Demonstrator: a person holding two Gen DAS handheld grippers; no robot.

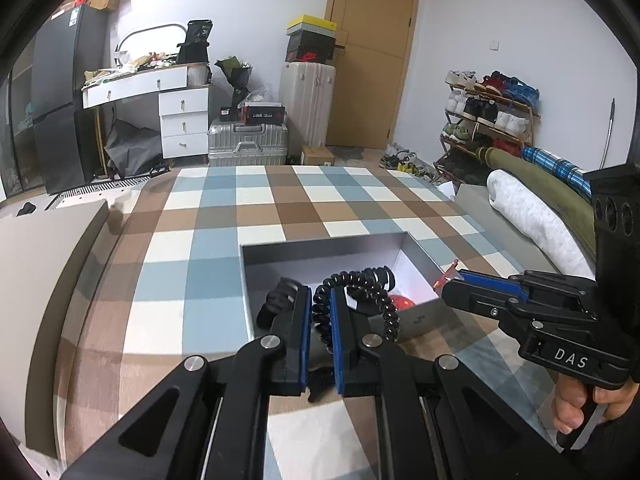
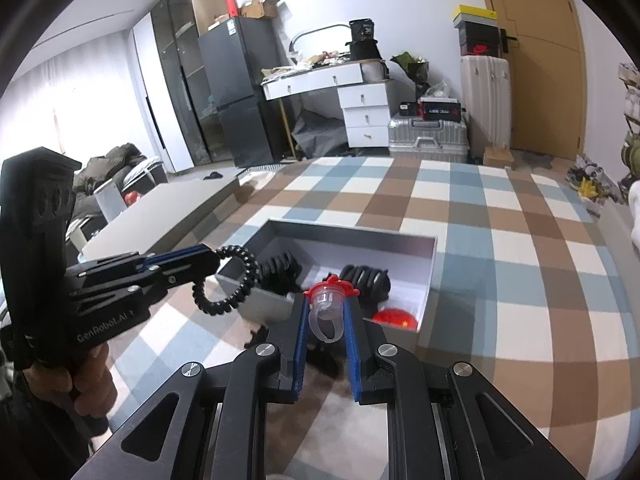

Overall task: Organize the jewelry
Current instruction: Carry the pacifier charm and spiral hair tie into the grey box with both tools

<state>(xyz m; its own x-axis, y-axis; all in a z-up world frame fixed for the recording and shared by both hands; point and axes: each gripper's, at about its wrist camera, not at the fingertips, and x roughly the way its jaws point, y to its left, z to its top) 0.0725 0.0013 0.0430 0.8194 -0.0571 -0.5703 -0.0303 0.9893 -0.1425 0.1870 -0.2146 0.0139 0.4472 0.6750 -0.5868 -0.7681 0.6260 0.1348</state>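
A grey open box point(image 1: 320, 242) point(image 2: 352, 238) sits on the checked cloth. It holds black spiral hair ties point(image 2: 366, 276) and a red piece point(image 2: 394, 316) point(image 1: 402, 302). My left gripper point(image 1: 320, 292) point(image 2: 216, 258) is shut on a black spiral bracelet point(image 1: 384, 304) point(image 2: 228, 280), held at the box's near left edge. My right gripper point(image 2: 328, 300) point(image 1: 450, 284) is shut on a clear plastic ring with a red top point(image 2: 328, 300), just above the box's near wall.
A grey box lid point(image 2: 168, 212) point(image 1: 44, 248) lies left of the box. A rolled white towel point(image 1: 532, 212) and blankets lie at the right. Suitcases point(image 1: 248, 140), a desk and a shoe rack stand beyond the cloth.
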